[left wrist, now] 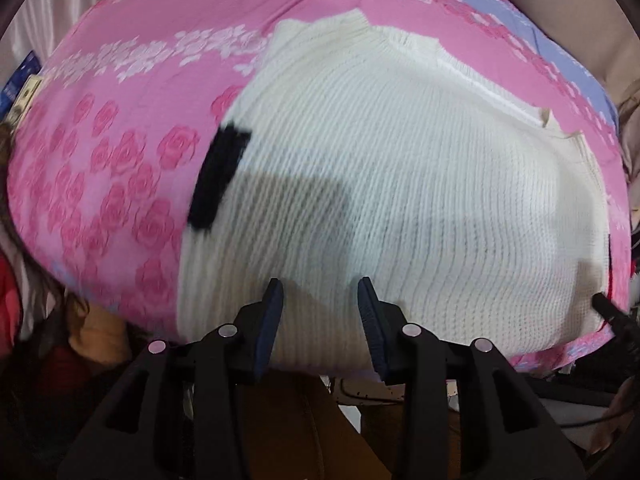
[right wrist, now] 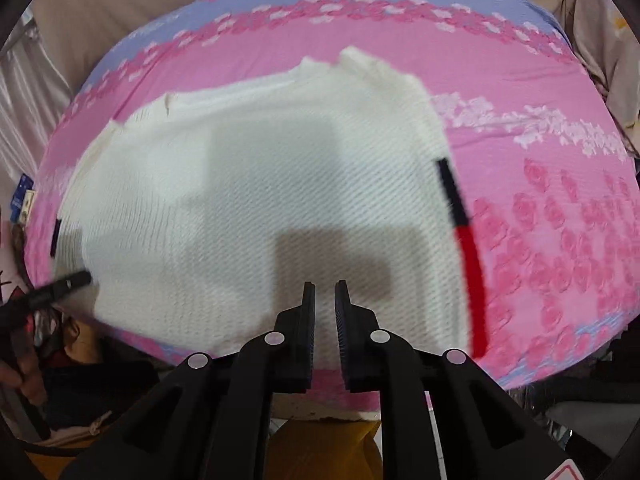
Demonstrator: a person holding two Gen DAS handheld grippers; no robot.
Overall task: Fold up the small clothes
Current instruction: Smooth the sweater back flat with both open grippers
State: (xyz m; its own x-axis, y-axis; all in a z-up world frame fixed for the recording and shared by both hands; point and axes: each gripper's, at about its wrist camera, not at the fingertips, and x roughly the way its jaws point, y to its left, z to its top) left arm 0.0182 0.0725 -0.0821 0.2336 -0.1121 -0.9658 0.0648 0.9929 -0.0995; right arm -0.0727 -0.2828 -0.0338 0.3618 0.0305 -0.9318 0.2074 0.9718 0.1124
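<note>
Two grippers hang over the near edge of a white knit sweater (left wrist: 380,184) spread flat on a pink rose-print sheet (left wrist: 120,152). Left gripper (left wrist: 320,292): jaws wide, empty. Right gripper (right wrist: 325,294): jaws narrow, empty. Bare sheet borders the sweater's sides and far edge.

the left black two-finger gripper with blue ribbed pads (left wrist: 320,286) hangs with its jaws spread wide, nothing between them. the right black two-finger gripper with black ribbed pads (right wrist: 324,290) has its jaws nearly together, a narrow gap showing, gripping nothing.
</note>
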